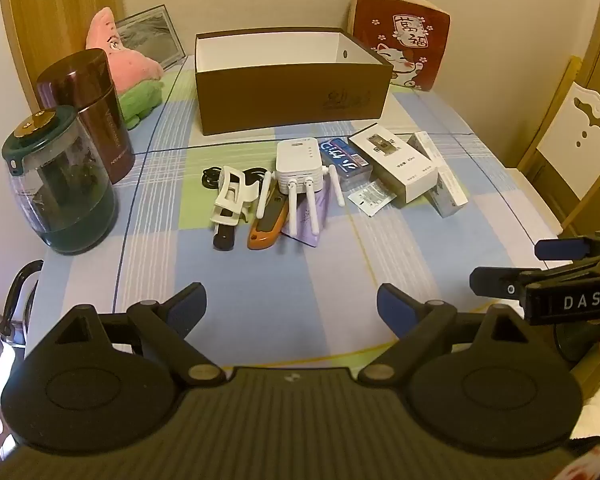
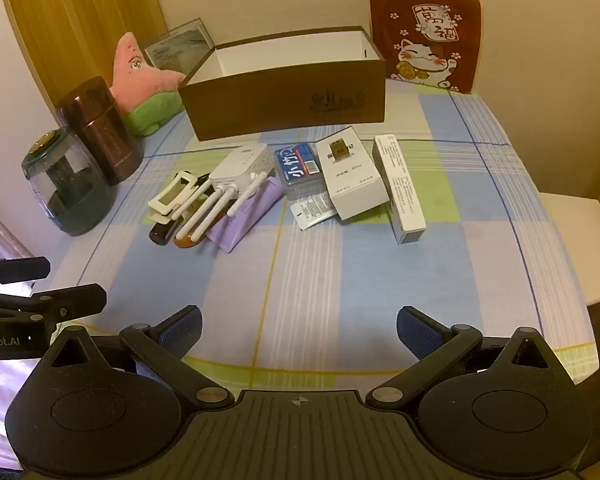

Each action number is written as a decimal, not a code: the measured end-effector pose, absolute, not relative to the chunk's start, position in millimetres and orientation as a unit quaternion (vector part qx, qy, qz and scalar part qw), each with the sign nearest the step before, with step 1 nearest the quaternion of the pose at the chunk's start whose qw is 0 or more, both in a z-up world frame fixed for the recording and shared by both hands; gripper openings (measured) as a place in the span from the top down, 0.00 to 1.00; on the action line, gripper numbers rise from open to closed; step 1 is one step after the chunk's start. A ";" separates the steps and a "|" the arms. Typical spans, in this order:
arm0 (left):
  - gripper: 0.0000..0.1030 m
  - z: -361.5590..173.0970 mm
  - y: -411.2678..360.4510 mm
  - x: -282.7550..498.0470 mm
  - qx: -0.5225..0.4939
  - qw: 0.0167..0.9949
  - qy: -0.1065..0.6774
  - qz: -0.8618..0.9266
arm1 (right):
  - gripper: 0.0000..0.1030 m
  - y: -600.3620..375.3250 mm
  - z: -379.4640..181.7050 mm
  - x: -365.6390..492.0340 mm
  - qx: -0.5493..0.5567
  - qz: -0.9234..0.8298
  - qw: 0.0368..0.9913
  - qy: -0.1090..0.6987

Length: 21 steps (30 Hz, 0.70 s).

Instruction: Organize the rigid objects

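An open brown box (image 1: 292, 100) (image 2: 284, 100) with a white, empty inside stands at the back of the table. In front of it lies a row of small things: a white clip holder (image 1: 230, 196) (image 2: 174, 198), an orange utility knife (image 1: 266, 226), a white router with antennas (image 1: 298, 166) (image 2: 240, 172), a purple packet (image 2: 244, 220), a blue card case (image 1: 344, 162) (image 2: 300, 170), a white carton (image 1: 396, 166) (image 2: 350, 172) and a long white box (image 1: 440, 176) (image 2: 400, 188). My left gripper (image 1: 291, 312) and right gripper (image 2: 299, 330) are open and empty, near the table's front edge.
A checked cloth (image 1: 300, 272) covers the table. A glass jar with green lid (image 1: 58, 184) (image 2: 66, 184) and a brown canister (image 1: 88, 112) (image 2: 100, 128) stand at the left, a pink plush (image 1: 128, 64) behind them. A red cat cushion (image 2: 424, 36) leans at the back right.
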<state>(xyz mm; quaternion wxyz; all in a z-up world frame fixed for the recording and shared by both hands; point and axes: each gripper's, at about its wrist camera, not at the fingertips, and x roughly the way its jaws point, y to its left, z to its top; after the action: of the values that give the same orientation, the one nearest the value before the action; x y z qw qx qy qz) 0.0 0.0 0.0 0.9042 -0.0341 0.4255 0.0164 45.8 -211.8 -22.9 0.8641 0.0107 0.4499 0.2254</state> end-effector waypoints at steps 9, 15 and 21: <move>0.12 -0.1 -0.2 0.0 -0.032 0.904 0.426 0.018 | 0.02 -211.0 -22.8 47.0 0.010 0.225 0.863 0.452; 0.12 -0.1 -0.2 0.0 -0.031 0.904 0.426 0.018 | 0.02 -210.7 -22.4 47.0 0.010 0.225 0.863 0.452; 0.12 -0.2 -0.3 0.0 -0.031 0.904 0.426 0.017 | 0.02 -210.2 -22.0 47.2 0.010 0.225 0.863 0.453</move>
<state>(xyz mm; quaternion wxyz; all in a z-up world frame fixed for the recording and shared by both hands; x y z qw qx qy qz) 0.0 -0.3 -0.2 0.9040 -0.0306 0.4260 0.0175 47.2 -210.2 -22.0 0.8629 0.0096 0.4527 0.2245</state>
